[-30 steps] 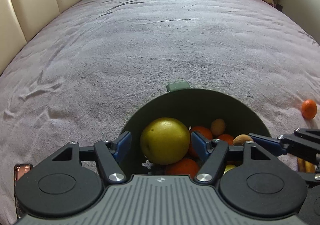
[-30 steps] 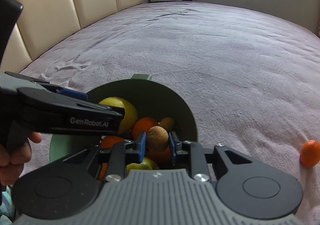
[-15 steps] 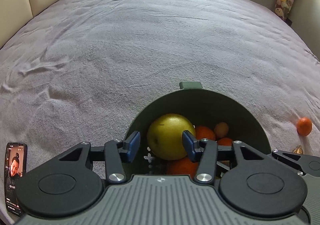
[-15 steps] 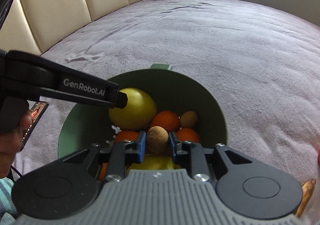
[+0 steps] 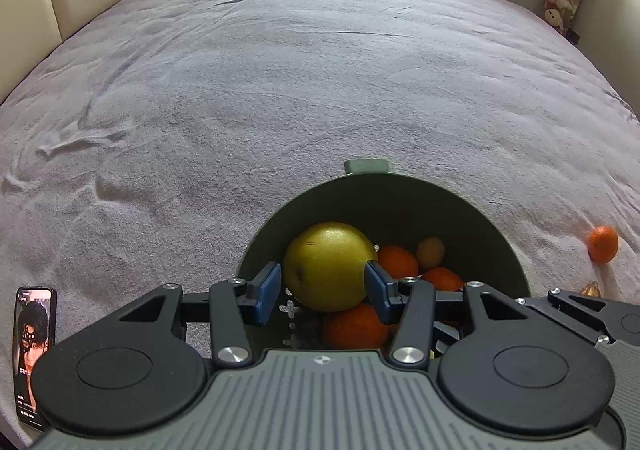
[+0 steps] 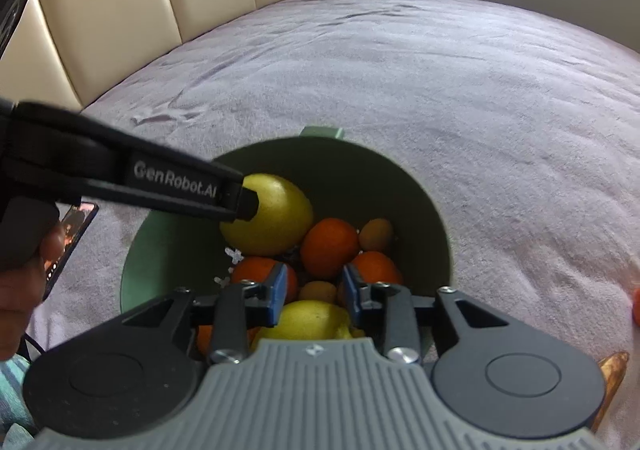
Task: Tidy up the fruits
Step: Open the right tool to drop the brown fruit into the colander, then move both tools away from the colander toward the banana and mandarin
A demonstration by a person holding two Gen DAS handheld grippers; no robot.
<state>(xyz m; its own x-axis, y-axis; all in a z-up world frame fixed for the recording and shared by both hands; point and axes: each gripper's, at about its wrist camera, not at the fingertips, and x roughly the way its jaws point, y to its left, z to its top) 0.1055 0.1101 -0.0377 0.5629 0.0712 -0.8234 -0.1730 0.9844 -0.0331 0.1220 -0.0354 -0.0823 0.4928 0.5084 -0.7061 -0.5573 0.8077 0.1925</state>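
A wide bed (image 5: 320,89) is covered by a lilac, nubbly blanket, creased in soft ridges, and backed by a padded cream headboard (image 6: 120,5) of smooth panels. A round, matte green bowl (image 6: 400,185), deep and with a small square tab on its far rim, is set on the blanket and is filled with fruit. The largest piece, a smooth yellow pomelo (image 5: 328,266), is gripped at its sides by the blue pads of the left gripper (image 5: 322,290), the jaws set at a moderate width. Glossy, dimpled oranges (image 6: 329,246) are piled beside and under it, with a knobbly lemon (image 6: 308,320) nearest the right camera. The right gripper (image 6: 314,296) is held just above the pile; its jaws have just been opening, stand narrowly apart, and clasp nothing. A small, dull brown fruit (image 6: 318,292) is seen resting on the heap below the gap. One lone orange (image 5: 603,244) is left on the blanket, well apart from the bowl. A slim phone (image 5: 34,354) with a lit screen is laid flat beside the left gripper.
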